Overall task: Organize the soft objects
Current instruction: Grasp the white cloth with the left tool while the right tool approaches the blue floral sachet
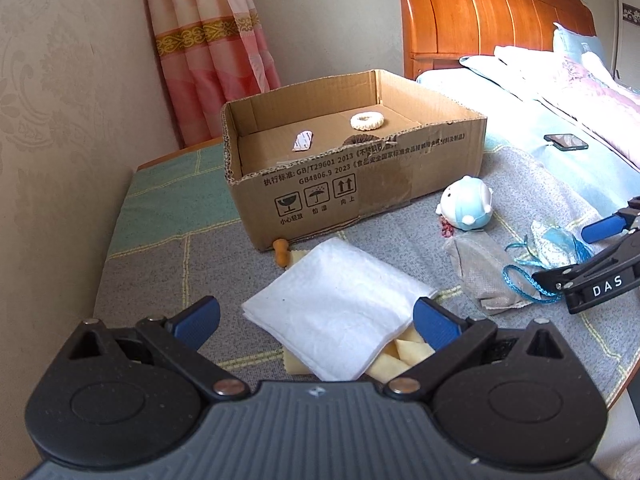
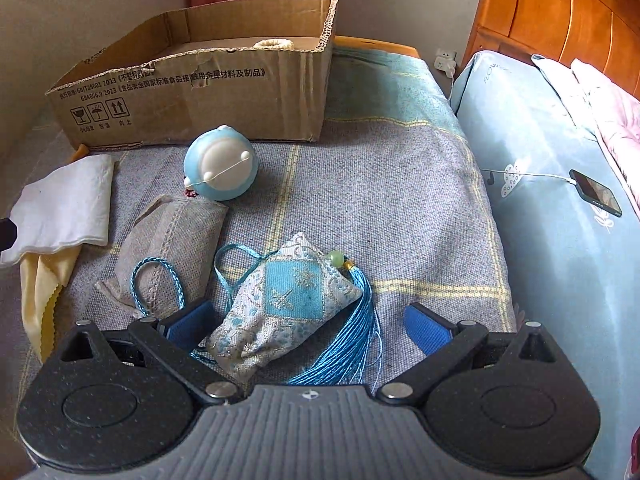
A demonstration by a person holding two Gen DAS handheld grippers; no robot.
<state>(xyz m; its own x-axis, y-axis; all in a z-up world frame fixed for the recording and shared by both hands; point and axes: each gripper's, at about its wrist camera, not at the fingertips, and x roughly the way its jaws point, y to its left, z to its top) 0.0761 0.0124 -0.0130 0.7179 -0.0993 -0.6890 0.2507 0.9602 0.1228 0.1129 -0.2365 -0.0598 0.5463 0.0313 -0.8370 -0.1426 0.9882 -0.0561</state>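
Observation:
My left gripper [image 1: 316, 322] is open, its jaws on either side of a folded white cloth [image 1: 340, 308] that lies on a yellow cloth [image 1: 404, 356]. My right gripper [image 2: 308, 326] is open around a blue patterned sachet [image 2: 280, 300] with a blue tassel [image 2: 352, 340]. A grey sachet [image 2: 172, 248] with a blue cord lies to its left. A blue and white plush toy [image 2: 220, 164] sits in front of the cardboard box [image 2: 224, 92]. In the left wrist view the box [image 1: 360, 184] holds a white ring [image 1: 367, 121] and a small packet [image 1: 302, 141].
The surface is a grey and green checked cloth [image 2: 380, 208]. A small orange object [image 1: 282, 252] lies at the box's front corner. A bed with a phone [image 2: 596, 192] on a cable is to the right. A wall [image 1: 60, 140] is close on the left.

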